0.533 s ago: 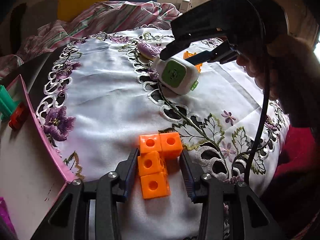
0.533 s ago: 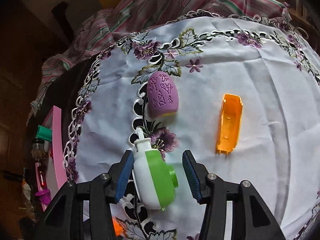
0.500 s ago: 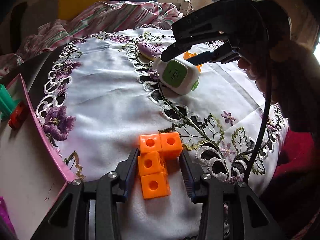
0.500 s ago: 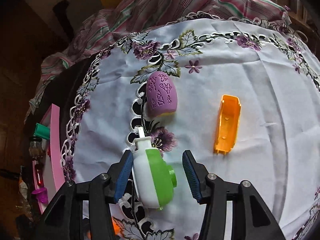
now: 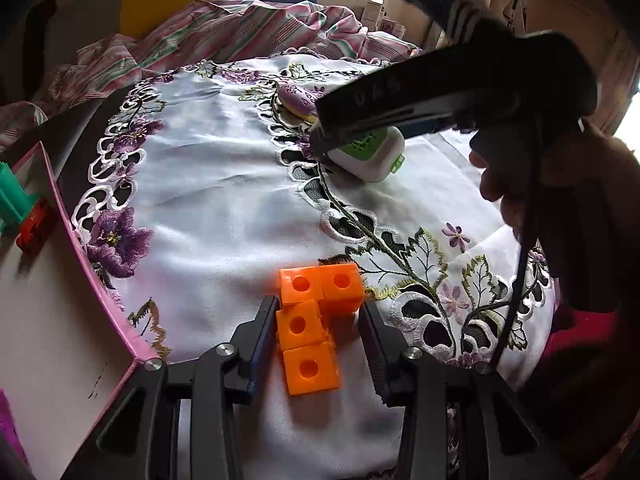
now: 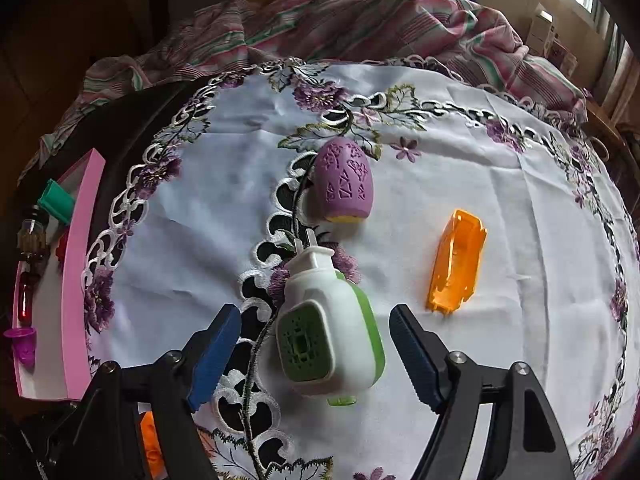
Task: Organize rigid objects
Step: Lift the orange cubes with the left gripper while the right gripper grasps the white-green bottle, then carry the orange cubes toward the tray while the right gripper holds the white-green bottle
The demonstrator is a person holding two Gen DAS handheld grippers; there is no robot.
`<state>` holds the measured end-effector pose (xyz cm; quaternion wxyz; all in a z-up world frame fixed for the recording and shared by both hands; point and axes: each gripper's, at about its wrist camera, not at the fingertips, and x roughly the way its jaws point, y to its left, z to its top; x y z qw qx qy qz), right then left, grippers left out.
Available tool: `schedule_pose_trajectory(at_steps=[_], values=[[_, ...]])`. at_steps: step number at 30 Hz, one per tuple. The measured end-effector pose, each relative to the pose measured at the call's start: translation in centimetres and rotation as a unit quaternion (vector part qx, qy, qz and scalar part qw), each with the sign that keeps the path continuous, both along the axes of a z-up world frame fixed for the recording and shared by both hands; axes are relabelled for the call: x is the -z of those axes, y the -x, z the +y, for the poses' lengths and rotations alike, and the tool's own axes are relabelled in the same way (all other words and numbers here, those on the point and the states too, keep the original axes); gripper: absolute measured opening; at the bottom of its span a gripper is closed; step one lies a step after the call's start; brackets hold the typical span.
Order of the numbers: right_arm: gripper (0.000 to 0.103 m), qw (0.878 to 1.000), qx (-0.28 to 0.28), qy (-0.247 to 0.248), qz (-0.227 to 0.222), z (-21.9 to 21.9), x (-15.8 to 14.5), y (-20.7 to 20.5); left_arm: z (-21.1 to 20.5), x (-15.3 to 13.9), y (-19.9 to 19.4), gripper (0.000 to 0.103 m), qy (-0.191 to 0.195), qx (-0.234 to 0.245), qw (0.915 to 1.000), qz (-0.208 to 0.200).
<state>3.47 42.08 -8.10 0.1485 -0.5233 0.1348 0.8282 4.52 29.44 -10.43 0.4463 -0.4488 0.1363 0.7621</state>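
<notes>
An orange piece made of several joined cubes [image 5: 306,320] lies on the embroidered white cloth [image 5: 208,200], close to its near edge. My left gripper [image 5: 318,316] is shut on it, its pads against the piece's sides. Farther back, a white-and-green device [image 6: 328,340] with a green grille rests on the cloth, also seen as the device [image 5: 368,156] in the left wrist view. My right gripper [image 6: 316,350] straddles it. Its jaws are opening, and both blue pads stand clear of the device's sides. A hand [image 5: 516,184] holds that gripper.
A purple patterned egg shape [image 6: 344,184] lies just beyond the device, and an orange open shell [image 6: 458,260] to its right. A pink-rimmed box [image 6: 80,240] at the cloth's left edge holds a green piece [image 6: 58,200], a small bottle and red bits. Striped fabric is bunched behind.
The right jaws have spread away from the white-and-green device, which has tipped over, grille toward the camera. The right gripper looks raised. The left gripper and orange piece have not moved.
</notes>
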Motion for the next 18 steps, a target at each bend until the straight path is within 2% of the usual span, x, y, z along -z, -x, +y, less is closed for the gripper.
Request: schedule_pose_trajectory(at_steps=[1, 2, 5, 8, 18], values=[[0.059, 1.000, 0.005, 0.001, -0.002, 0.2, 0.5, -0.2, 0.0, 0.0, 0.0, 0.042, 0.000, 0.000, 1.0000, 0.000], [0.055, 1.000, 0.008, 0.000, -0.004, 0.3, 0.7, -0.3, 0.1, 0.0, 0.0, 0.042, 0.000, -0.001, 1.0000, 0.000], [0.054, 1.000, 0.006, -0.027, -0.001, 0.2, 0.5, -0.3, 0.2, 0.1, -0.1, 0.042, 0.001, -0.003, 1.0000, 0.001], [0.055, 1.000, 0.004, -0.025, 0.000, 0.4, 0.8, -0.2, 0.3, 0.1, -0.2, 0.042, 0.001, -0.002, 1.0000, 0.003], [0.054, 0.997, 0.052, 0.057, 0.021, 2.4, 1.4, -0.6, 0.4, 0.1, -0.4, 0.042, 0.007, -0.004, 0.9999, 0.014]])
